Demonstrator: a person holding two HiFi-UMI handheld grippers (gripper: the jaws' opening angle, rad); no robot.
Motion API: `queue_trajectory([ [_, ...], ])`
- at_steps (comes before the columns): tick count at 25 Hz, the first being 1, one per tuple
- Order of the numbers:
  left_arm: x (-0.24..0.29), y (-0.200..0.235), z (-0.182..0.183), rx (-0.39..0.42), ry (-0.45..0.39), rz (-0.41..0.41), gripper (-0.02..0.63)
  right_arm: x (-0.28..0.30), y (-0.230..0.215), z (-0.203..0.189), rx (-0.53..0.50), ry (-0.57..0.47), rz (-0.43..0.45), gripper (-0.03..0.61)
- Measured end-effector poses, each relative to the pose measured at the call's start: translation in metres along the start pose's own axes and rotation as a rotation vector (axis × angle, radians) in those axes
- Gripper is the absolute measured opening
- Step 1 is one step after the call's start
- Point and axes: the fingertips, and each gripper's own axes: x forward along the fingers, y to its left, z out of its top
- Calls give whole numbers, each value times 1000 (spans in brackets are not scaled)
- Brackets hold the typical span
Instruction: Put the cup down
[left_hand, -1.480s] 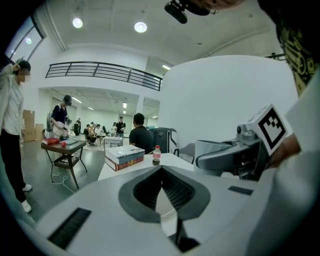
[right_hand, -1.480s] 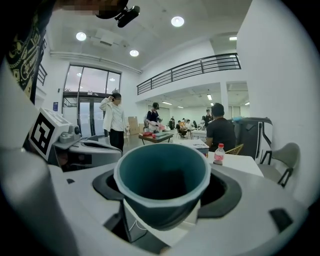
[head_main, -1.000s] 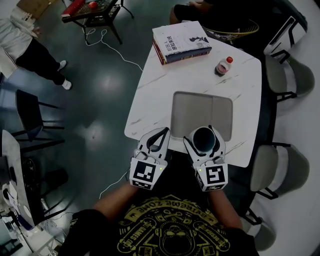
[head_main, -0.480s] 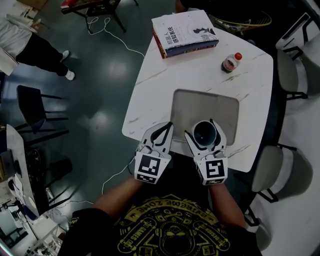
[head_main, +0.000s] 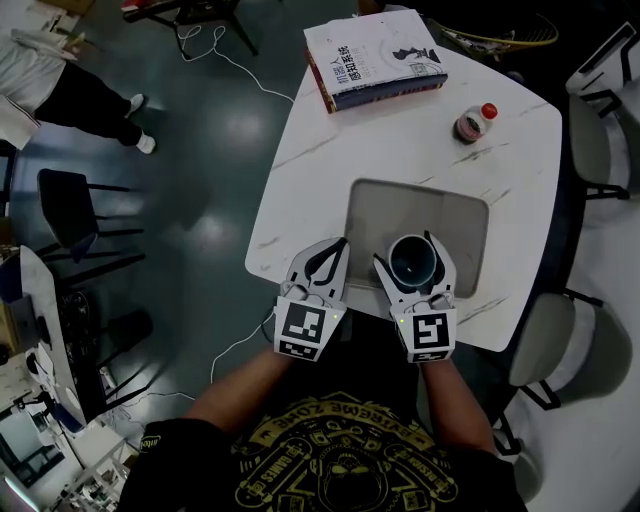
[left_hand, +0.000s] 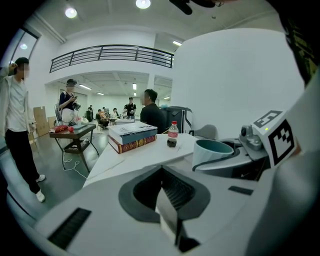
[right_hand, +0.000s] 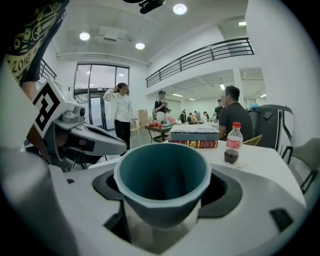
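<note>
A teal cup (head_main: 412, 257) stands upright between the jaws of my right gripper (head_main: 414, 264), which is shut on it over the near part of the grey tray (head_main: 462, 215). The right gripper view looks down into the cup (right_hand: 162, 175), and the right gripper (right_hand: 165, 222) clasps its lower body. Whether the cup's base touches the tray is hidden. My left gripper (head_main: 330, 252) sits just left of it at the table's near edge, shut and empty. In the left gripper view the left gripper (left_hand: 163, 187) shows its pads pressed together, with the cup (left_hand: 212, 152) to its right.
The white marble table (head_main: 330, 170) carries a thick book (head_main: 375, 58) at the far edge and a small red-capped bottle (head_main: 473, 123) at the far right. Grey chairs (head_main: 560, 345) stand along the right side. A person (head_main: 60, 80) stands on the floor at far left.
Both grippers have shifted slightly forward. The cup now sits further over the tray instead of at its near edge. The grip on the cup is unchanged.
</note>
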Motion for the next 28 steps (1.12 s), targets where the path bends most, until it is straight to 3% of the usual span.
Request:
queue_trajectory([
  [12,12,3,-11,6,37,-5,8,16,-5,-16,-23,-5,-1,382],
  [28,8,-2,-9,21,28,-43,8,16,-4,-19,-26,-6,-3,396],
])
